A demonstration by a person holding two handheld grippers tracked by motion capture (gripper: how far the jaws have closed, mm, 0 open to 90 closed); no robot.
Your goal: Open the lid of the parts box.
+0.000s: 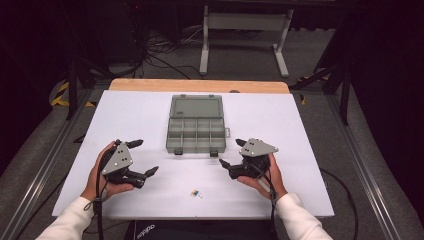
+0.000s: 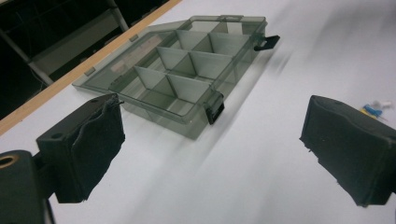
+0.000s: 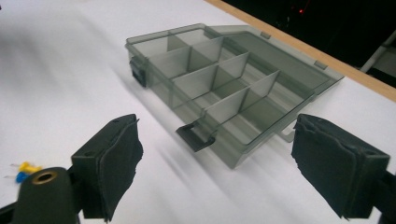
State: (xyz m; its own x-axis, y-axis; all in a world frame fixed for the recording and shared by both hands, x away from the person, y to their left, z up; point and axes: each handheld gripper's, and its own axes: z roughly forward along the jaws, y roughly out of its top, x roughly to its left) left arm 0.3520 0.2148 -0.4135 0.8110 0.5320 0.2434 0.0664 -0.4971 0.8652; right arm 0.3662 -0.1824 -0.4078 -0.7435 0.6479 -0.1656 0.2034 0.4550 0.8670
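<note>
Small coloured bits [image 1: 196,193] at 6 o'clock on the table are being rendered too small in the high view to be identified. In the left gripper view they [image 2: 375,109] are being partly hidden behind the right-hand jaw at 3 o'clock. In the right gripper view they [image 3: 22,171] are being blurred at 8 o'clock. The left gripper's [image 2: 210,154] jaws are being cropped by the bottom edge.

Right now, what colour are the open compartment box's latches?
Black latches, clearest in the right gripper view.
</note>
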